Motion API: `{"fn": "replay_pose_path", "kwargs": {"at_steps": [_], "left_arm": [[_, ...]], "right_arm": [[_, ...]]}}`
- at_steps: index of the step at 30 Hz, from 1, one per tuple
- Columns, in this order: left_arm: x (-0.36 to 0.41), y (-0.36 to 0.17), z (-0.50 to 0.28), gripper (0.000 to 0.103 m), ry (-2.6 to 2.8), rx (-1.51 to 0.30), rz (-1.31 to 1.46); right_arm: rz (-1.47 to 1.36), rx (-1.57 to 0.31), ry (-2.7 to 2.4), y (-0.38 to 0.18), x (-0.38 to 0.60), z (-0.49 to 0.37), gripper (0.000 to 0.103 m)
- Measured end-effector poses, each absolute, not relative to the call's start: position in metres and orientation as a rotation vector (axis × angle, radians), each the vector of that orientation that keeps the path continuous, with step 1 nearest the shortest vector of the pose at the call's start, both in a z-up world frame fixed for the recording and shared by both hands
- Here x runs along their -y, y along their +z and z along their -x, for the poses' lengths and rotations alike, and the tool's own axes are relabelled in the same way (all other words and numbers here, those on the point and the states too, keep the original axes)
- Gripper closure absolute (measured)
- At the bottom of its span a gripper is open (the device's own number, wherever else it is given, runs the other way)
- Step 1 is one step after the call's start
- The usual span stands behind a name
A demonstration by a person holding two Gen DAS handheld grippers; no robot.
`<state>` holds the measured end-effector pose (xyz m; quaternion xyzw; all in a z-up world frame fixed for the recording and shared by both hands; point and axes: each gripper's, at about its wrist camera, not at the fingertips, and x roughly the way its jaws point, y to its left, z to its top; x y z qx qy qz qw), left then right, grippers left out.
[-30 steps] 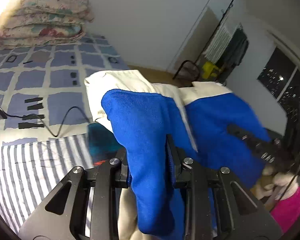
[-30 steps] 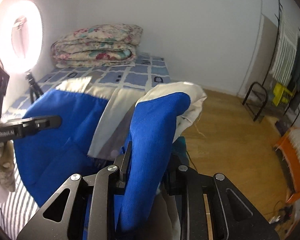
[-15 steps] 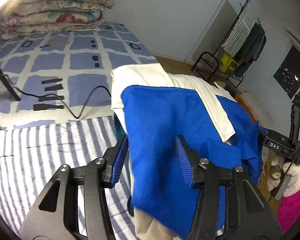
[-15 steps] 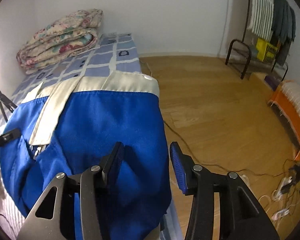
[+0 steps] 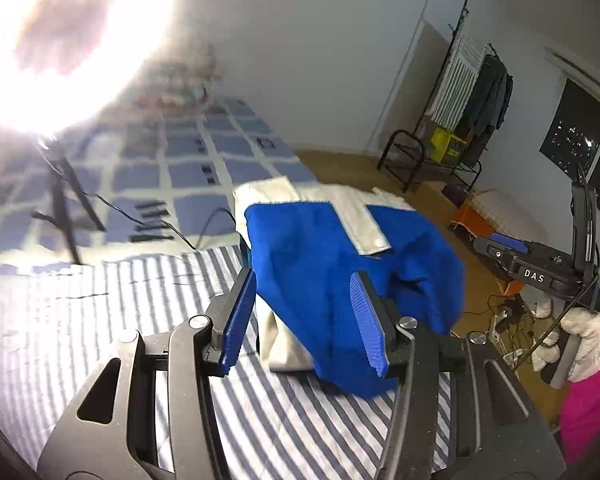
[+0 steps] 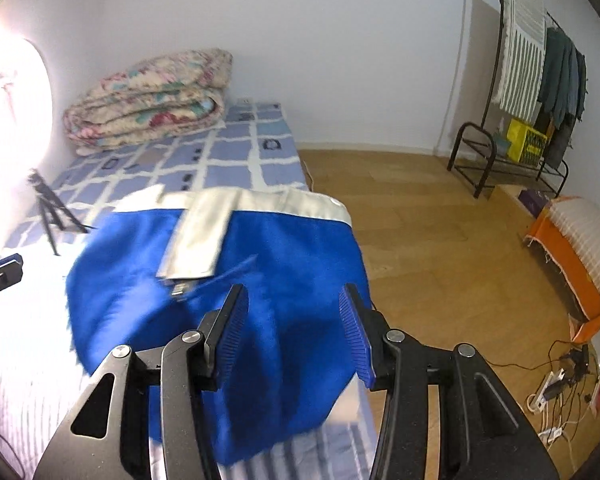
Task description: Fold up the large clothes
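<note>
A blue garment with cream trim (image 5: 340,256) lies folded in a heap on the striped sheet (image 5: 120,312) at the bed's right edge. It also shows in the right wrist view (image 6: 260,280). My left gripper (image 5: 304,316) is open and empty, just in front of the garment, its fingers clear of the cloth. My right gripper (image 6: 294,332) is open and empty above the garment's near side. The right gripper also shows at the right in the left wrist view (image 5: 508,246), held by a gloved hand.
A folded floral quilt (image 6: 148,100) lies at the far end of the checked bed cover (image 6: 228,160). A ring light (image 6: 8,100) on a tripod (image 6: 50,212) glares at the left. A clothes rack (image 6: 540,80), an orange heater (image 6: 572,248) and cables (image 6: 560,380) stand on the wooden floor.
Both grippers have let go of the garment and opened wider. The garment has dropped onto the bed, and both grippers have pulled back and up from it.
</note>
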<state>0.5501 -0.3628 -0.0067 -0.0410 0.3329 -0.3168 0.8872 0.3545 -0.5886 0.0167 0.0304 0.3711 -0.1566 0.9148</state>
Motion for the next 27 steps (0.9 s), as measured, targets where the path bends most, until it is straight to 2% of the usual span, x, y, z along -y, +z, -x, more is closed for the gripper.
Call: {"fn": "replay_pose_path", "kwargs": {"at_steps": [7,12,19,27], "left_arm": [[0.326,0.074,-0.442,0.052,-0.644,-0.6,0.061],[0.293,0.107,-0.371,0.052,-0.651,-0.553,0.056],[0.257,0.123,-0.278,0.052,-0.65,-0.519,0.003],[0.224,0.109,-0.215,0.052,-0.63,-0.514,0.002]], "right_arm": [[-0.043,-0.719,-0.289,0.084,0.534,-0.285,0.057],[0.013,-0.678,-0.304,0.122,0.492,-0.226,0.055],[0.012,-0.625,-0.271,0.14,0.449,-0.159,0.055],[-0.017,-0.584,-0.269,0.125,0.413,-0.11,0.055]]}}
